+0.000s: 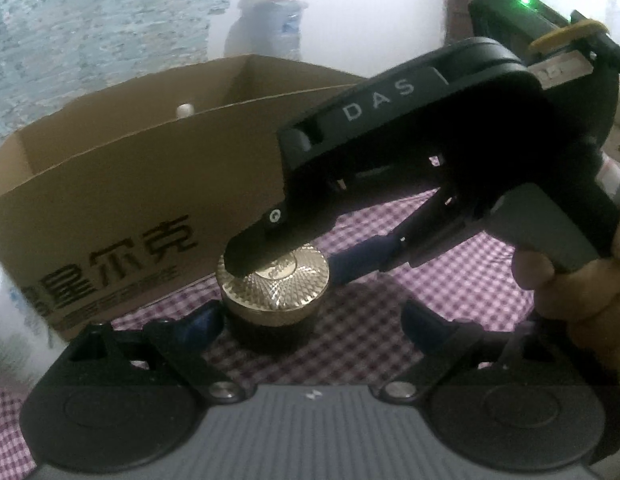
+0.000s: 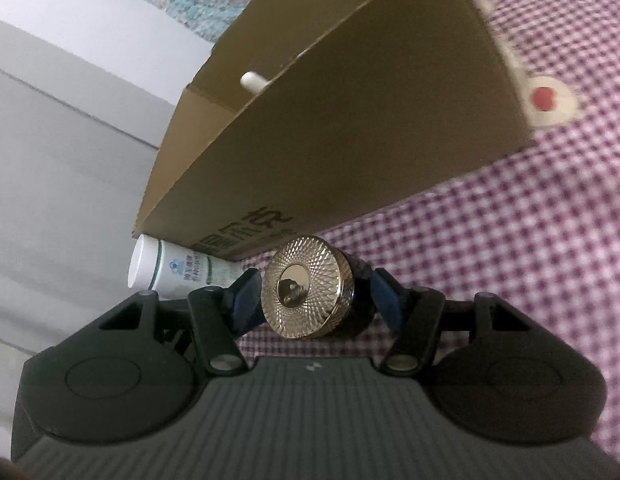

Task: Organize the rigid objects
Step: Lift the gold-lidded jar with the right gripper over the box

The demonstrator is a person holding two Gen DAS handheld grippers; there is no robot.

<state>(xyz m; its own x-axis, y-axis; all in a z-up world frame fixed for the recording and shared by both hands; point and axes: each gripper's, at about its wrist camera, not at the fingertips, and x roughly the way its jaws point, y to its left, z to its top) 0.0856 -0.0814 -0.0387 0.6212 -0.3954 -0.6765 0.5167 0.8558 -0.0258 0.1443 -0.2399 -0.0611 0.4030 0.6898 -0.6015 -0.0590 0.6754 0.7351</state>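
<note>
A black jar with a patterned gold lid (image 1: 282, 284) (image 2: 306, 286) is held between the blue pads of my right gripper (image 2: 316, 296), which is shut on it. In the left wrist view the right gripper (image 1: 294, 268) reaches in from the right, a hand on its handle, one finger across the lid's far left edge. My left gripper (image 1: 314, 320) is open just in front of the jar, its left fingertip (image 1: 206, 318) close beside the jar's base without pressing it. Right behind the jar stands an open cardboard box (image 1: 110, 184) (image 2: 350, 120).
A white knob-like object (image 1: 185, 111) (image 2: 252, 79) pokes up inside the box. A white tube (image 2: 166, 272) lies against the box's near corner. The purple checked cloth (image 2: 510, 260) carries a cream patch with a red dot (image 2: 544, 98). A large water bottle (image 1: 270, 20) stands far behind.
</note>
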